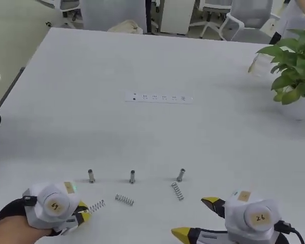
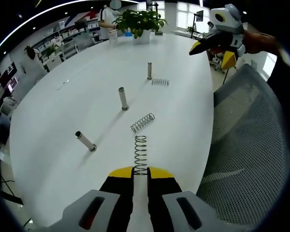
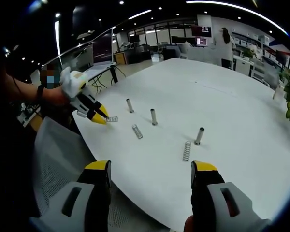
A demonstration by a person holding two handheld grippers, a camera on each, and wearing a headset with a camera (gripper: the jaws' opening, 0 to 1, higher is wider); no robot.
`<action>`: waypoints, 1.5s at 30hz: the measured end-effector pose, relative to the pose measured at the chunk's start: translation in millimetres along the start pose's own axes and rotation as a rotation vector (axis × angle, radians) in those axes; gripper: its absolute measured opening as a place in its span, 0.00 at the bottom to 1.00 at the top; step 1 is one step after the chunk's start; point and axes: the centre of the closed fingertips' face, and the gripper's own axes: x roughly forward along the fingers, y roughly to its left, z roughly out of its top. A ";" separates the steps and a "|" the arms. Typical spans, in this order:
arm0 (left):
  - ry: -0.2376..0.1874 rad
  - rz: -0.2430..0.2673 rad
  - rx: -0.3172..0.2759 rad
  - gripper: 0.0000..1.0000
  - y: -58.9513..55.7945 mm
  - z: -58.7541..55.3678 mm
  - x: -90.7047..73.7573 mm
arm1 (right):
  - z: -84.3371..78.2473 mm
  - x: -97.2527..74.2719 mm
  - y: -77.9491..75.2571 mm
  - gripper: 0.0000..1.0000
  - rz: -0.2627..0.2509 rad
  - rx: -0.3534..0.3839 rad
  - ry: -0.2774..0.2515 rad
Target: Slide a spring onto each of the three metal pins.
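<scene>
Left gripper view shows the left gripper (image 2: 140,170), its fingers (image 2: 121,173) pinched on the near end of a spring (image 2: 140,152) at the counter's (image 2: 63,116) near left, probably light, bendy and best gripped gently, while the right gripper (image 3: 150,167) gapes wide.

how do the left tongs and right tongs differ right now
The left tongs are shut on the end of a spring; the right tongs are wide open, holding nothing. The left tongs are nearest the left pin, the right tongs nearest the right pin. Both have yellow tips.
</scene>
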 end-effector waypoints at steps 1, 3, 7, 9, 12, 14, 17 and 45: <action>-0.003 0.001 0.002 0.02 -1.7 1.0 -1.0 | 0.4 0.7 0.6 0.66 0.002 -0.003 0.000; -0.008 0.003 0.011 0.02 -5.9 3.9 -3.5 | 1.2 2.2 2.7 0.66 0.013 -0.007 0.001; -0.021 0.002 0.030 0.02 -13.9 10.4 -7.5 | 2.1 6.4 5.9 0.66 0.030 -0.020 0.006; -0.028 0.002 0.039 0.02 -17.0 14.2 -9.3 | 3.2 8.2 8.5 0.65 0.041 -0.026 0.008; -0.027 0.007 0.066 0.02 -21.2 18.3 -10.9 | 5.3 11.6 11.6 0.65 0.053 -0.040 0.004; -0.032 0.004 0.073 0.02 -24.3 22.0 -12.6 | 6.5 13.6 13.5 0.65 0.062 -0.045 0.005; -0.041 0.005 0.085 0.02 -27.6 27.7 -14.7 | 8.1 16.2 16.5 0.65 0.075 -0.051 0.003; -0.097 -0.064 0.299 0.02 -79.9 86.2 -12.8 | 18.6 24.2 50.0 0.43 0.233 -0.124 -0.033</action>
